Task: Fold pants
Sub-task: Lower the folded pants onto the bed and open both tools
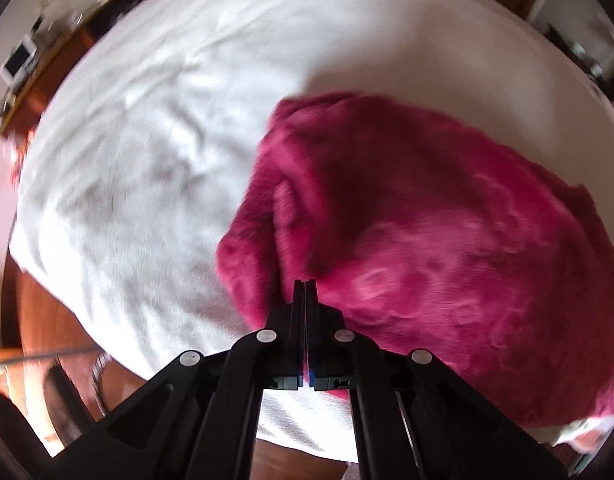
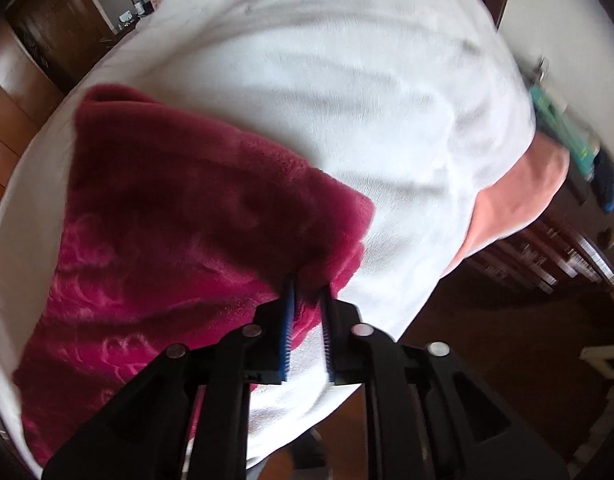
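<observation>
The magenta fleece pants [image 1: 427, 220] lie in a folded pile on the white bed cover [image 1: 147, 160], at the right of the left wrist view. My left gripper [image 1: 305, 285] is shut, its tips over the pile's near left edge; no fabric shows between the pads. In the right wrist view the pants [image 2: 167, 220] fill the lower left. My right gripper [image 2: 307, 286] hangs over their right-hand corner, its blue pads a little apart, with fleece showing in the gap at the tips but not squeezed. Both views are blurred.
The white bed cover [image 2: 347, 80] spreads far beyond the pants. A peach blanket [image 2: 519, 196] peeks out at its right edge, by dark furniture [image 2: 547, 260] and a teal object [image 2: 563, 128]. A wooden floor [image 1: 47, 320] and a cluttered shelf [image 1: 19, 60] border the bed.
</observation>
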`<state>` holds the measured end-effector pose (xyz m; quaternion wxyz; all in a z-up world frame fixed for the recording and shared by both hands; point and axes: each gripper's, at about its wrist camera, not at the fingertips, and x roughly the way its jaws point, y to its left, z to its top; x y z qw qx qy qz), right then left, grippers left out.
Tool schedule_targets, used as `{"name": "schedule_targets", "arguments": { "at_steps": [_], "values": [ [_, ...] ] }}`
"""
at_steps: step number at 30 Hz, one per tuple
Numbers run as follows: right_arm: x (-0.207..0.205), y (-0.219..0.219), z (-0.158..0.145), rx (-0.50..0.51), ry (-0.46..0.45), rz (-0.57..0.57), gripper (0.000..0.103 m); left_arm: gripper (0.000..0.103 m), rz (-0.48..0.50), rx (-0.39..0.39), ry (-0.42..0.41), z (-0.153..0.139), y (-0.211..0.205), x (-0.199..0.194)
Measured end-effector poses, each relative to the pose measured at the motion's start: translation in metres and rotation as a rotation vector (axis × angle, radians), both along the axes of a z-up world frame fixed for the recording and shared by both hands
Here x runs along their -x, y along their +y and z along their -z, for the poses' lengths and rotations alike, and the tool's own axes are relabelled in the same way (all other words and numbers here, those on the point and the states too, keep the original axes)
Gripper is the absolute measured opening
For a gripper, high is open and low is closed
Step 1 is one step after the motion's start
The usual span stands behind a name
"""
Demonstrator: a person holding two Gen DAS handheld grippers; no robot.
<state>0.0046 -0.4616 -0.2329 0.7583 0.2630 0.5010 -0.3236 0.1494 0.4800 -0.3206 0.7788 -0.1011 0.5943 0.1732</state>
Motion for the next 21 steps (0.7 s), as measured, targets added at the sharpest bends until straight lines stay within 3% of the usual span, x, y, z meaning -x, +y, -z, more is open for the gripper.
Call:
{"name": "schedule_targets", "arguments": {
  "at_steps": [3, 7, 10, 14, 21],
  "values": [
    [0.000, 0.012, -0.025, 0.149, 0.019, 0.003, 0.031, 0.000, 0.081, -0.010, -0.056, -0.018, -0.026, -0.008],
    [0.003, 0.035, -0.050, 0.228, -0.018, 0.000, 0.033, 0.000, 0.188, 0.030, -0.083, -0.022, -0.063, -0.022],
    [-0.009, 0.067, -0.054, 0.173, -0.046, -0.136, 0.033, 0.000, 0.262, 0.074, -0.071, -0.012, -0.092, -0.029],
    [-0.035, 0.137, -0.033, 0.018, -0.060, -0.344, 0.033, 0.000, 0.326, 0.105, -0.017, 0.013, -0.120, -0.038],
    [-0.059, 0.209, 0.017, -0.132, 0.017, -0.512, 0.033, 0.000, 0.347, 0.089, 0.090, 0.054, -0.117, -0.027]
  ]
}}
